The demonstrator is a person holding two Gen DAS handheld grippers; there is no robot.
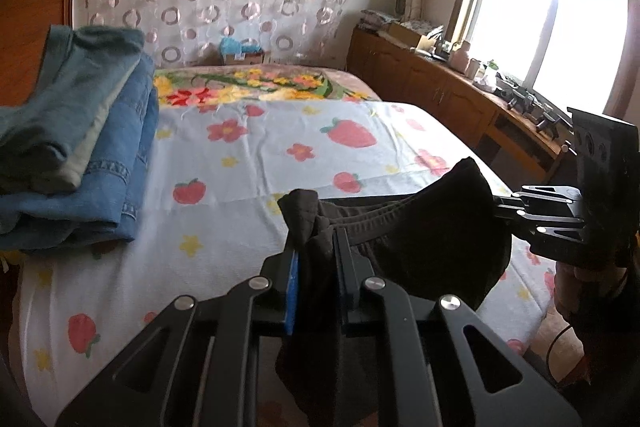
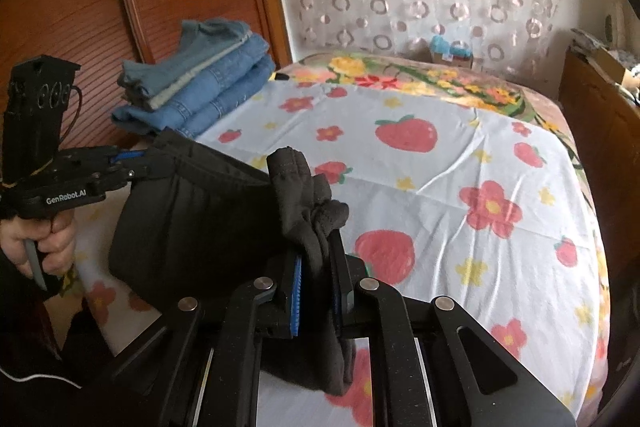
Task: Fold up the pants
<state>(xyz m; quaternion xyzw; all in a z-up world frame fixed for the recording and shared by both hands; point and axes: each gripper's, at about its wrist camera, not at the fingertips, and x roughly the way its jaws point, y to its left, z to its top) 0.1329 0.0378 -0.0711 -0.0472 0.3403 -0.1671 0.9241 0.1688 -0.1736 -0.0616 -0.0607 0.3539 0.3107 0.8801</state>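
Now both tools have hold of the dark brown, soft-knit pants [image 1: 432,239] over the near edge of the bed [image 1: 248,163]. Left gripper [image 1: 316,247]: jaws clamped tight on a bunched corner of the waistband, cloth poking up above the black fingers and hanging down below them; blue pad visible on the left finger. Right gripper [image 2: 320,267]: likewise pinched closed on a wad of the same garment, fabric bulging over the fingertips. Between the two, the elastic waistband stretches in a shallow sag, raised off the white sheet printed with red strawberries and flowers [image 2: 440,163]; the rest of the pants droops toward the bed's front edge. From the right wrist view, a bare hand [image 2: 48,239] wraps the left tool's handle. Stack of folded blue denim jeans [image 1: 100,155] sits at the far left of the bed against the wooden panel, well apart from the pants. Floral blanket [image 1: 256,87] covers the bed's far end. Wooden cabinet [image 1: 440,87] with clutter under the bright window [image 1: 552,23].
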